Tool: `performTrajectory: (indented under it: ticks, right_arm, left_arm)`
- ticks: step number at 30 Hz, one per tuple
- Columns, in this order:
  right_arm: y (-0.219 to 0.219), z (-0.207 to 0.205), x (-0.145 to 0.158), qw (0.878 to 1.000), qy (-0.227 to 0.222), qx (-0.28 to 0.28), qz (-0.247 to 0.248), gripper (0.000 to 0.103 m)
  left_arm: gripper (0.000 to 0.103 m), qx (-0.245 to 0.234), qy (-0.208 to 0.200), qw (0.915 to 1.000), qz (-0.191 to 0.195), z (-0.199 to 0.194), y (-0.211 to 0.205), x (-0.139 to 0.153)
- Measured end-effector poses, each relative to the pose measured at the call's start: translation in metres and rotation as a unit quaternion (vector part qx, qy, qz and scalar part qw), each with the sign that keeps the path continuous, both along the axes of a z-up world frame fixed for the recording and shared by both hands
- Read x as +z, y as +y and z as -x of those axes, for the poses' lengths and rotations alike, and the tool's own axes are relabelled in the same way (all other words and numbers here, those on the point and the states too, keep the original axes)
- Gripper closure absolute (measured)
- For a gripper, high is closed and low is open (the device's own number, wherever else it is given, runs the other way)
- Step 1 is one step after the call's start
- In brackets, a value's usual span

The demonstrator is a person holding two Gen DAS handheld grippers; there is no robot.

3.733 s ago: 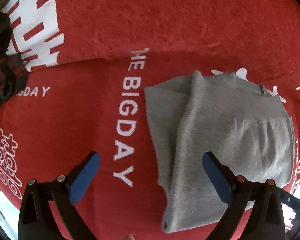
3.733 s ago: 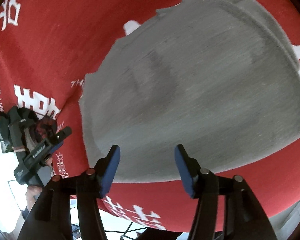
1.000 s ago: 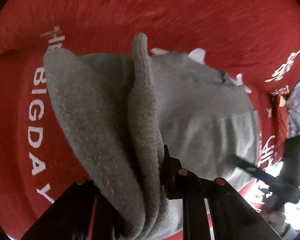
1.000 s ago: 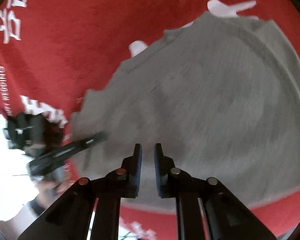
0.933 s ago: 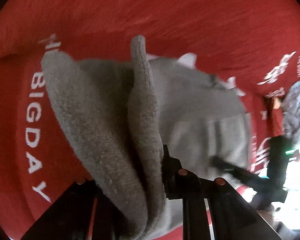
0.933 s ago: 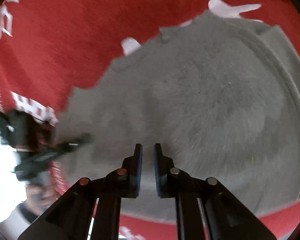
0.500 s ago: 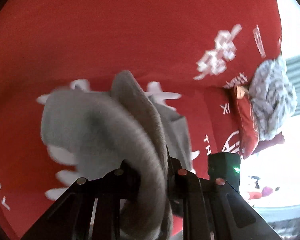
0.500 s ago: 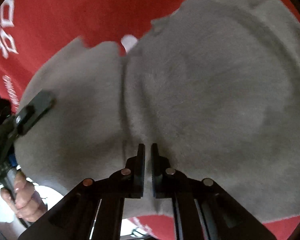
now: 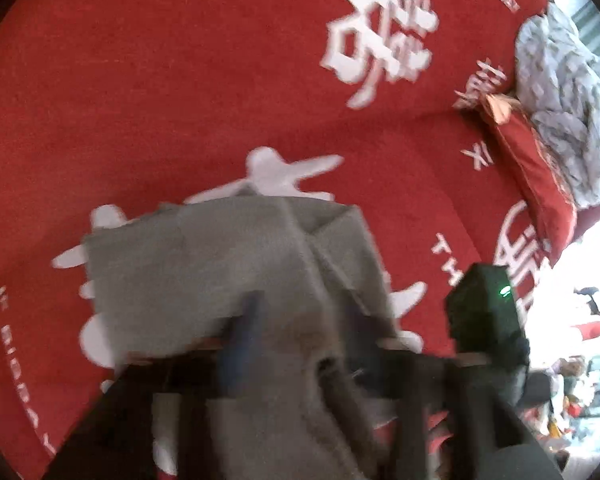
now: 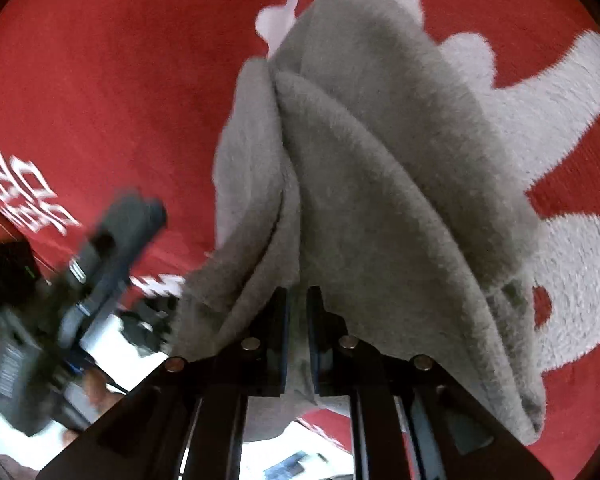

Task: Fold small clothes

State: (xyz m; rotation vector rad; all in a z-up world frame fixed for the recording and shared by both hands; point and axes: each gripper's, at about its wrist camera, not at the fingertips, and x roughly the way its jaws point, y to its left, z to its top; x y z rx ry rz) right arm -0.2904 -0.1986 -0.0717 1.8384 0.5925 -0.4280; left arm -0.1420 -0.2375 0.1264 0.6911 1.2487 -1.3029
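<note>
The right gripper [image 10: 296, 312] has its jaws drawn nearly together, pinching grey fabric between them. The left gripper [image 9: 300, 332] is motion-blurred; its blue-padded fingers [image 9: 242, 332] seem to stand apart, with cloth draped over them near the camera.

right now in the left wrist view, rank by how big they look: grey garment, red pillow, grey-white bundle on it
1. grey garment, though nearness inflates it
2. and 3. grey-white bundle and red pillow: look alike, unranked
</note>
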Motion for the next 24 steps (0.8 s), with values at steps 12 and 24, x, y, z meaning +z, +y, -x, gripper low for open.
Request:
performTrajectory:
  ticks: [12,24]
  right_arm:
    - [-0.013,-0.002,-0.020,0.990,-0.104,-0.074,-0.057,0.031]
    - [-0.043,-0.081,0.075,0.981,-0.006,0.116,0.155,0.089]
  left_arm:
    - [0.009,0.131,-0.036,0.9881,-0.072,-0.105,0.069,-0.036]
    - [0.009,0.147,-0.054,0.9855,-0.064,-0.101,0.075,-0.050]
